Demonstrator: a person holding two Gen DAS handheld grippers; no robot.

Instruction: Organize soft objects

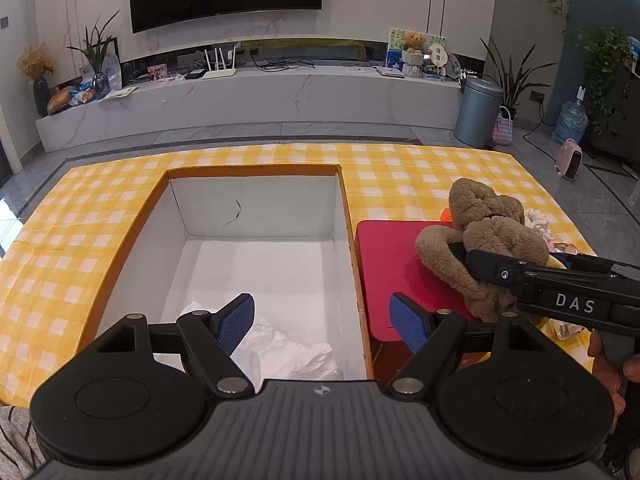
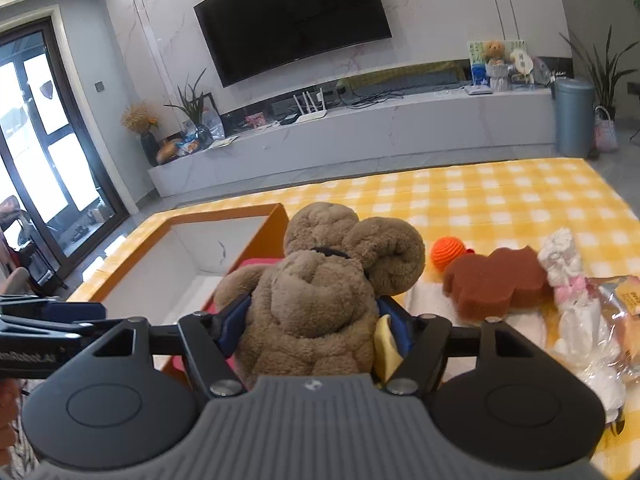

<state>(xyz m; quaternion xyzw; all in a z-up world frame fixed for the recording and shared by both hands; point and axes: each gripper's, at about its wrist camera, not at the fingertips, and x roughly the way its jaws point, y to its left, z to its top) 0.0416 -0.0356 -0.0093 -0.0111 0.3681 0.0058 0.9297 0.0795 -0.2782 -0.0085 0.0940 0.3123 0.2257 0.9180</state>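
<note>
Holding the brown plush toy (image 2: pixel 316 300) between its two blue pads, the right gripper (image 2: pixel 316 322) is clamped on the soft body, and the fur bulges out around both pads. The toy is in the air just to the right of the open cardboard box (image 1: pixel 348 216), above a red lid-like board (image 1: pixel 384 264) that lies beside the right wall of the box. In the left wrist view the same toy (image 1: pixel 480 240) hangs from the black finger of the right gripper (image 1: pixel 476 264), which comes in from the right side.

The left gripper (image 1: pixel 322 322) is above the near end of the box with its jaws wide apart and nothing between them. Inside the box, at the near end of the white bottom, lies crumpled white paper (image 1: pixel 288 344).

Further right of the box, on the yellow checked tablecloth (image 2: pixel 500 196), more soft things lie together: an orange knitted ball (image 2: pixel 446 252), a brown sponge (image 2: pixel 500 282) with a wavy edge, a white and pink cloth toy (image 2: pixel 568 272), and a clear plastic bag (image 2: pixel 616 320). A pale yellow thing (image 2: pixel 386 344) shows under the plush toy, but I cannot tell what it is.
</note>
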